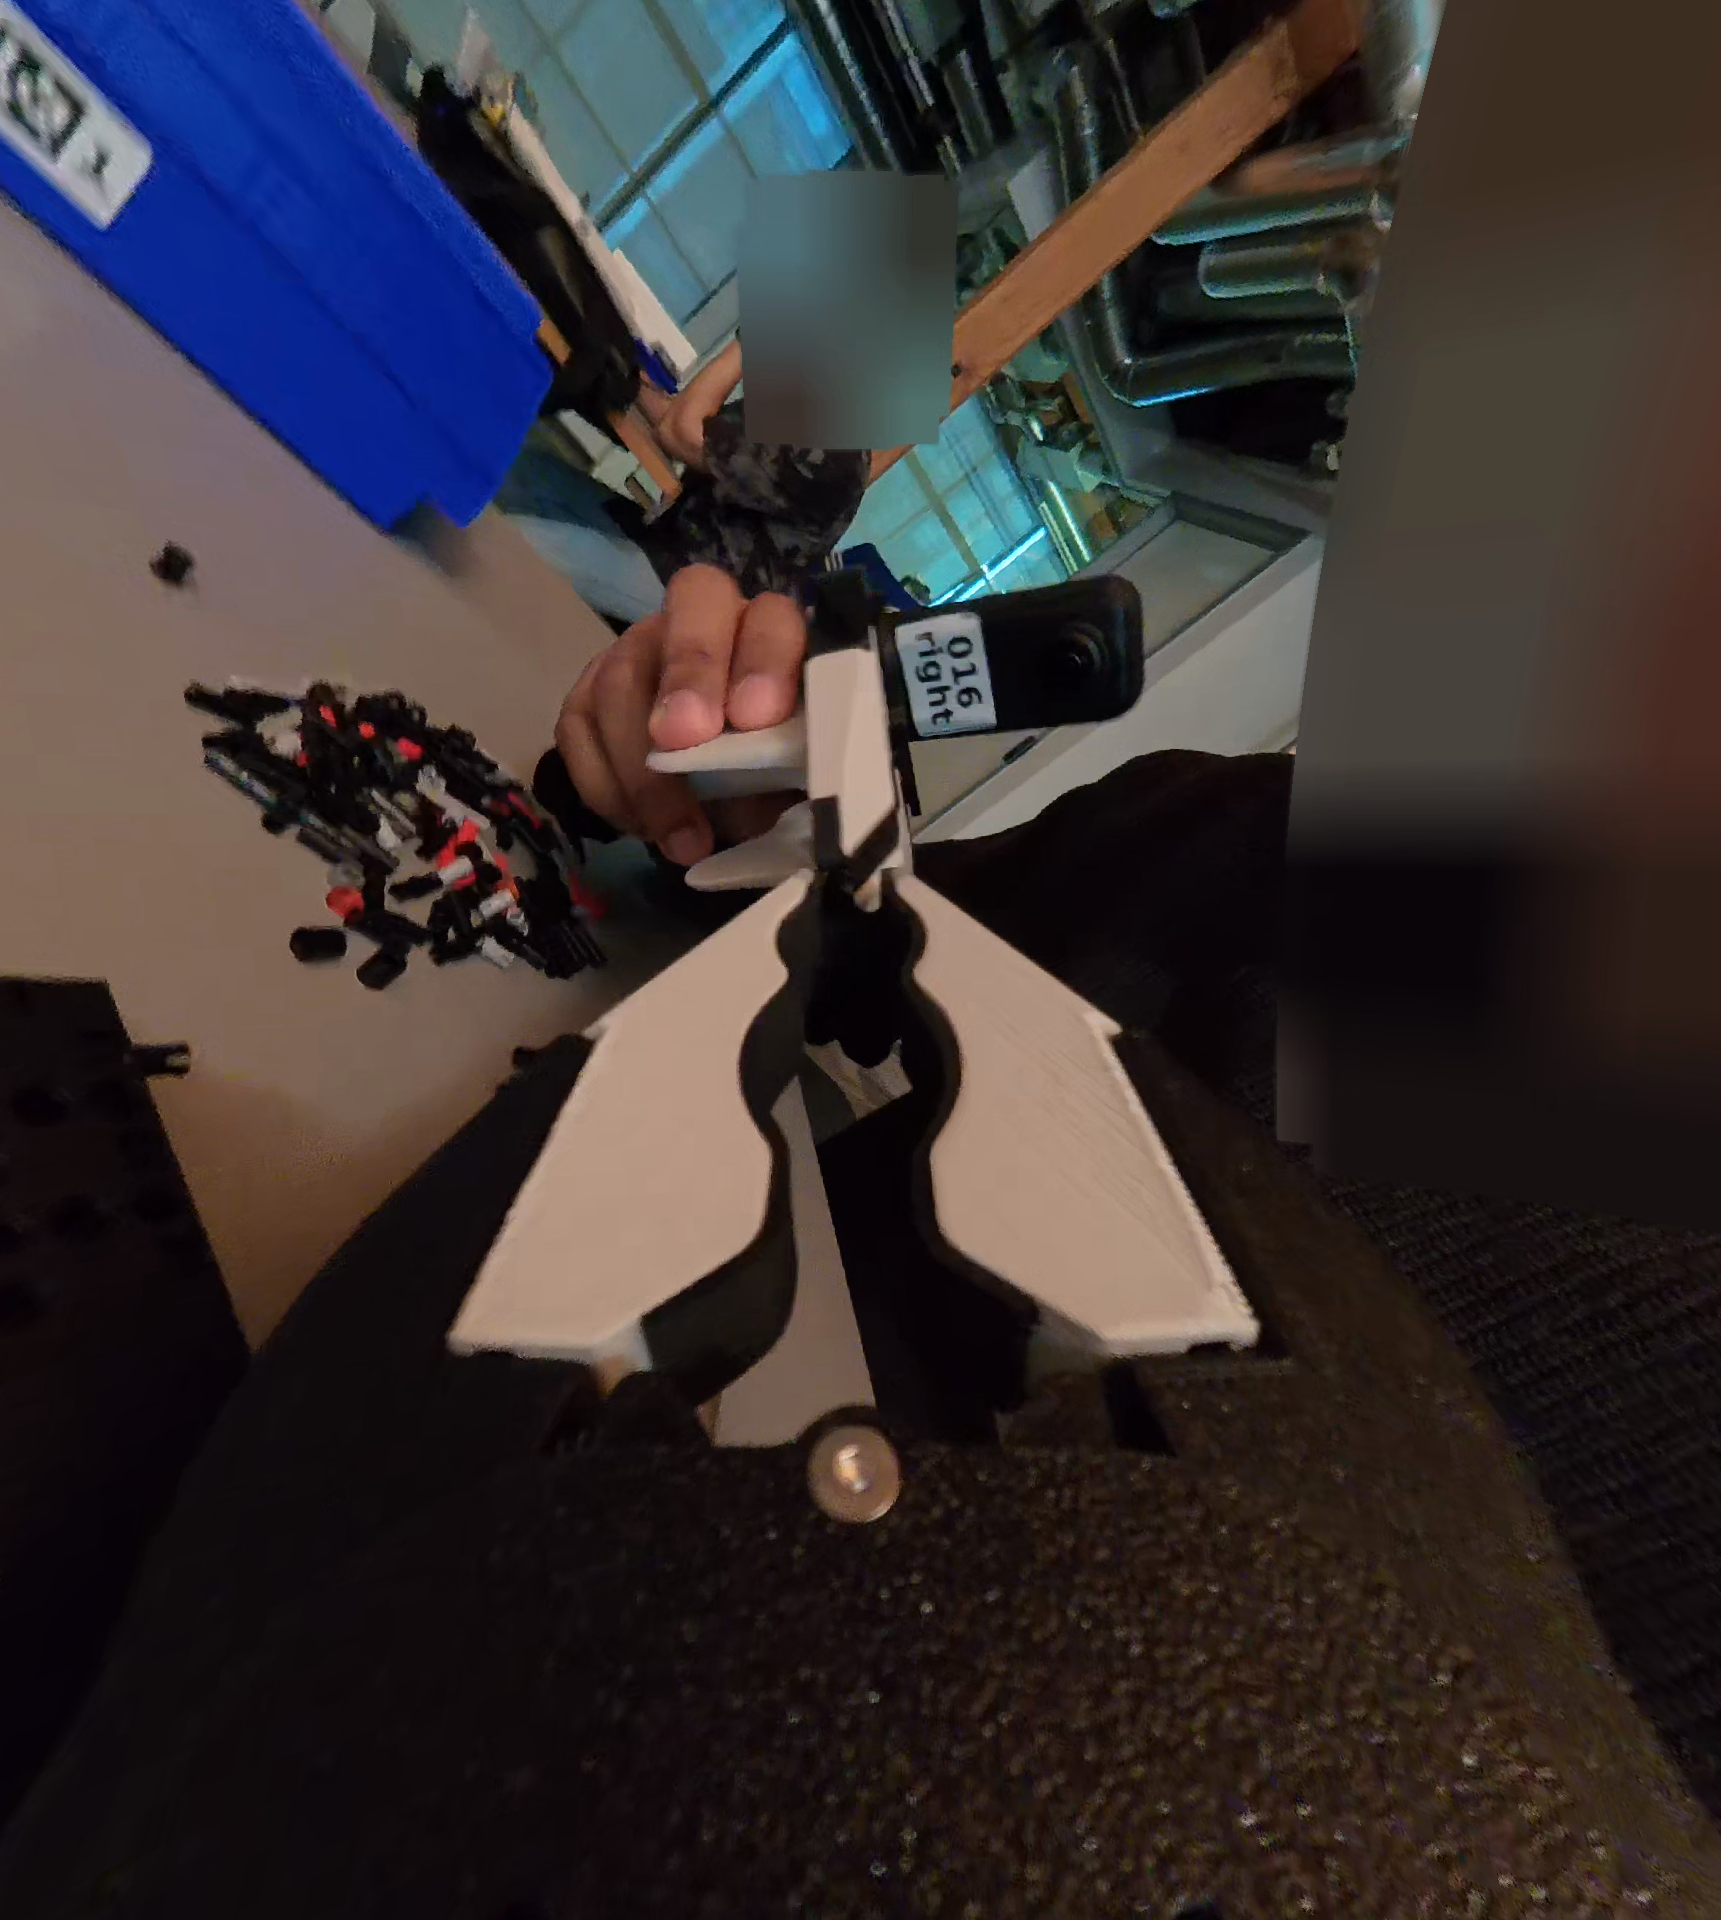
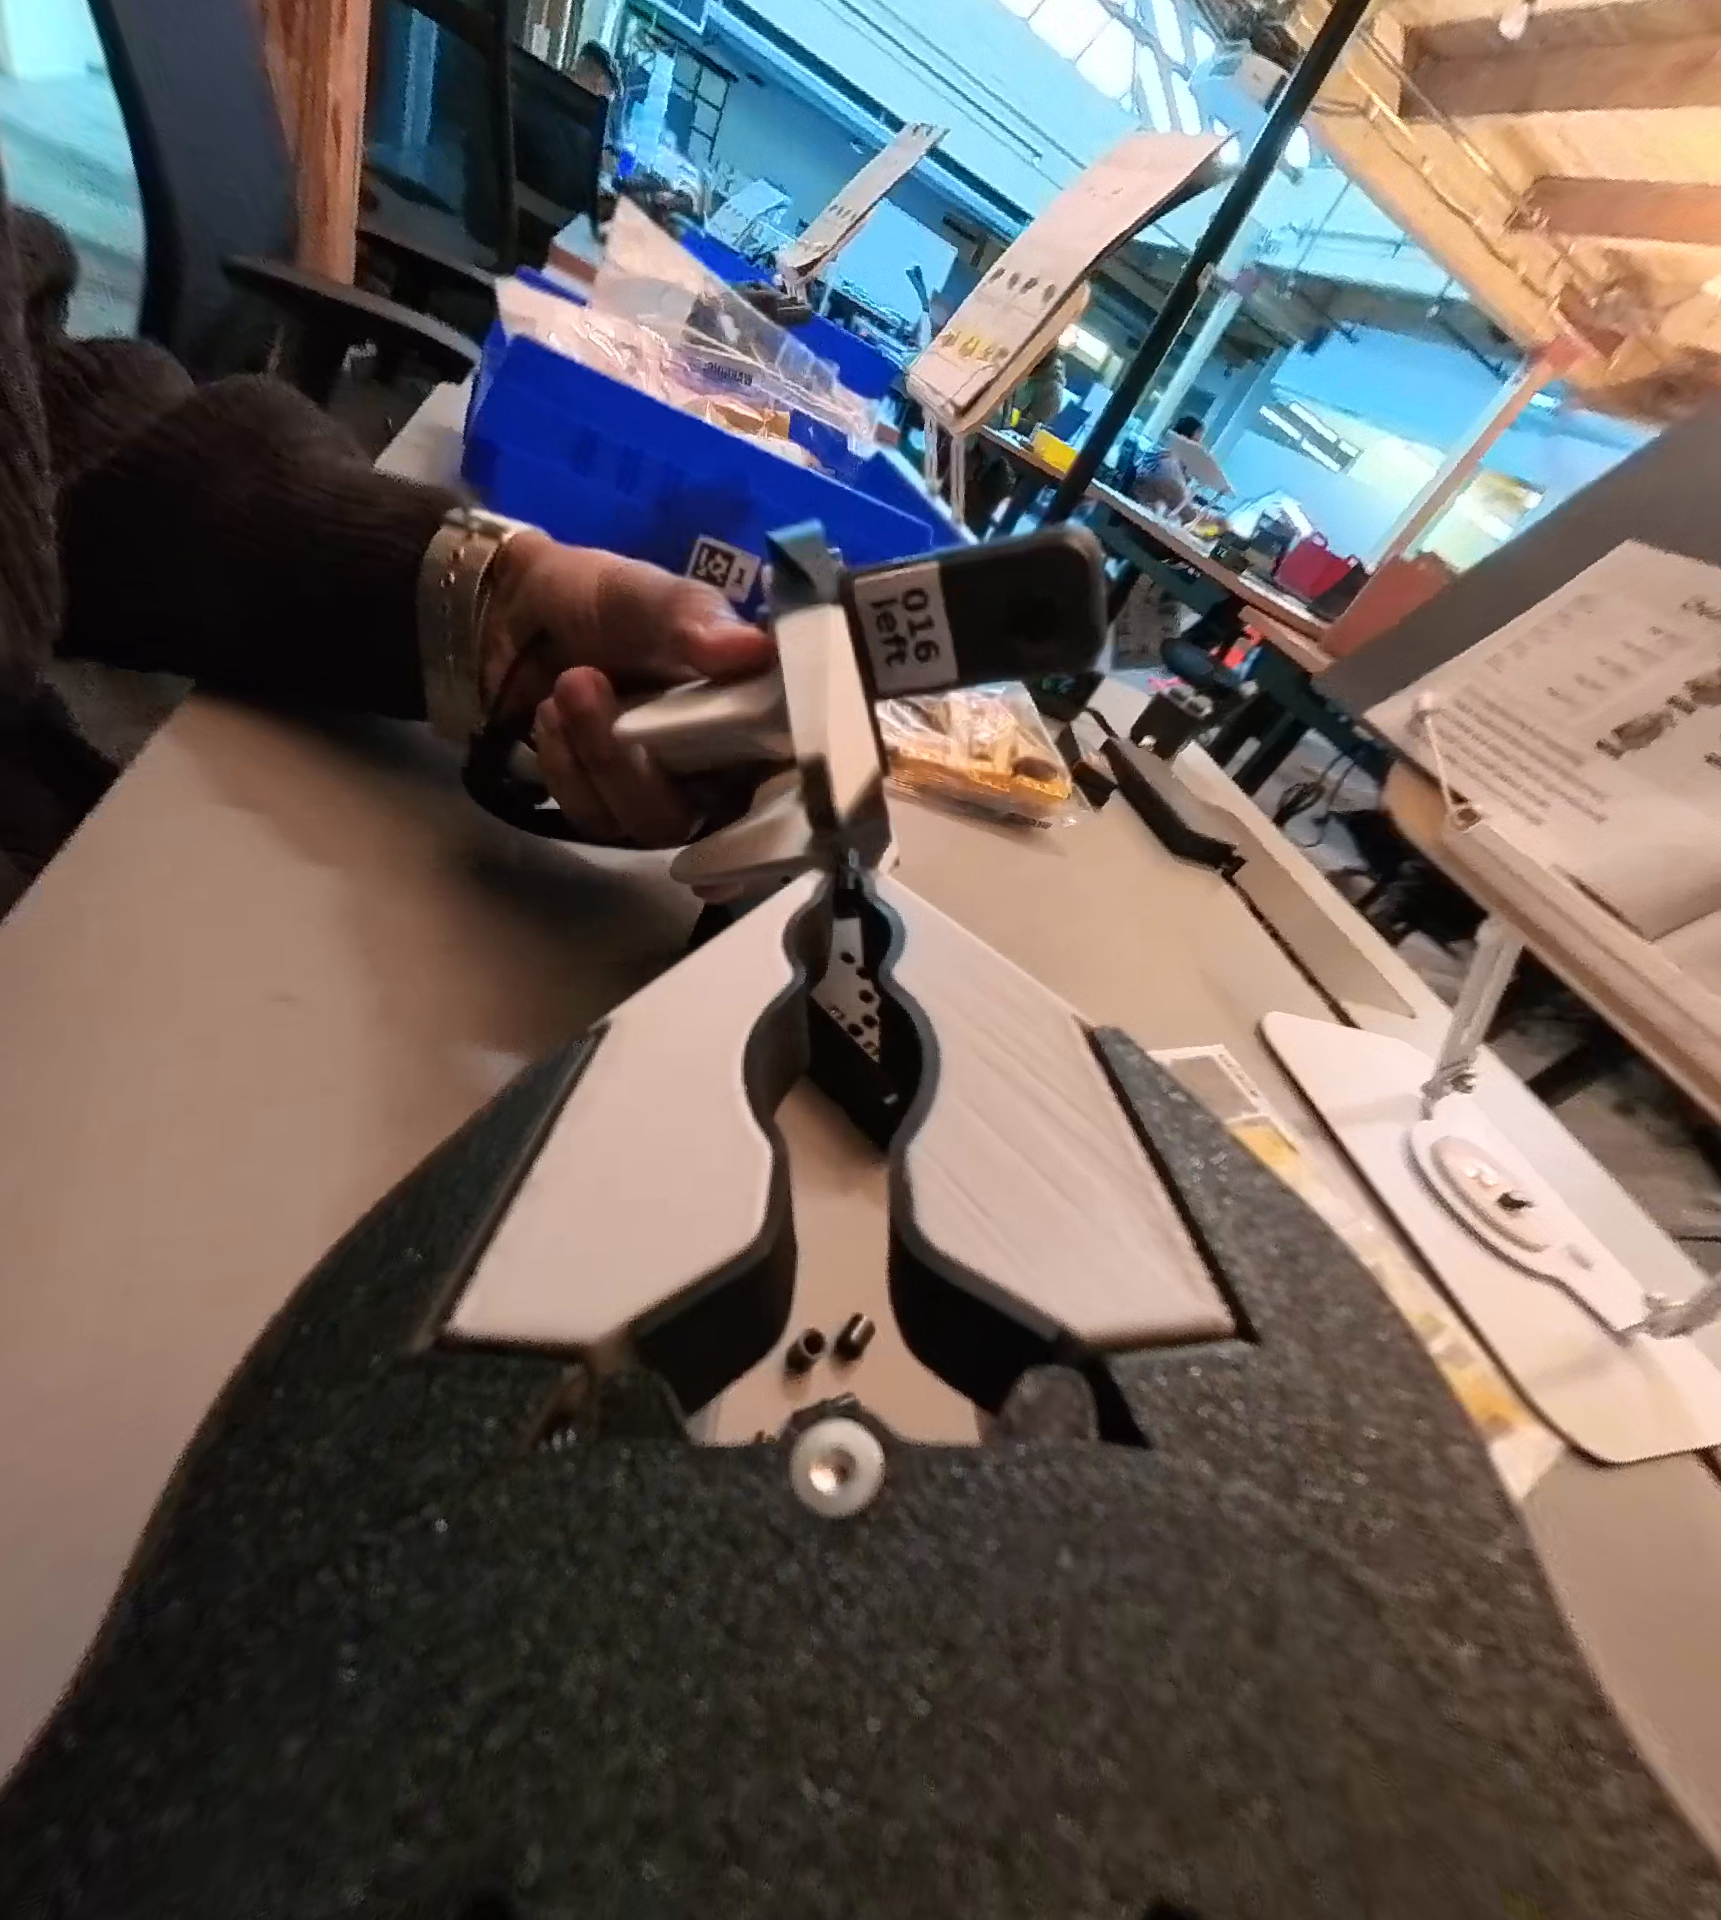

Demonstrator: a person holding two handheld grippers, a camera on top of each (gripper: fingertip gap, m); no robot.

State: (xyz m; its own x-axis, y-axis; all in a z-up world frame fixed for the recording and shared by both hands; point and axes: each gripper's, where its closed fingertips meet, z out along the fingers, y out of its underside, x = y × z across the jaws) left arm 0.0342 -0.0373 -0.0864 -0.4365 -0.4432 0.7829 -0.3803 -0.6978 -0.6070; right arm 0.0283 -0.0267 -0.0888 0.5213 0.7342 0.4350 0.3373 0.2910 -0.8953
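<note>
While both grippers meet tip to tip above the bench point(image 2: 212, 987), the left gripper point(image 1: 851, 894) and right gripper point(image 2: 851, 894) each have jaws pinching one black perforated piece point(image 2: 851, 1023) between them. Small black and red parts point(image 1: 399, 821) lie heaped near a blue bin point(image 1: 243, 239).

Left gripper point(image 1: 851, 914) fingertip-to-fingertip with right gripper point(image 1: 840, 873).

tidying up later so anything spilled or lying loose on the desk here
Yes: a heap of small black, red and grey parts lies loose on the desk beside the blue bin, with a few strays scattered apart. Nothing looks broken.
</note>
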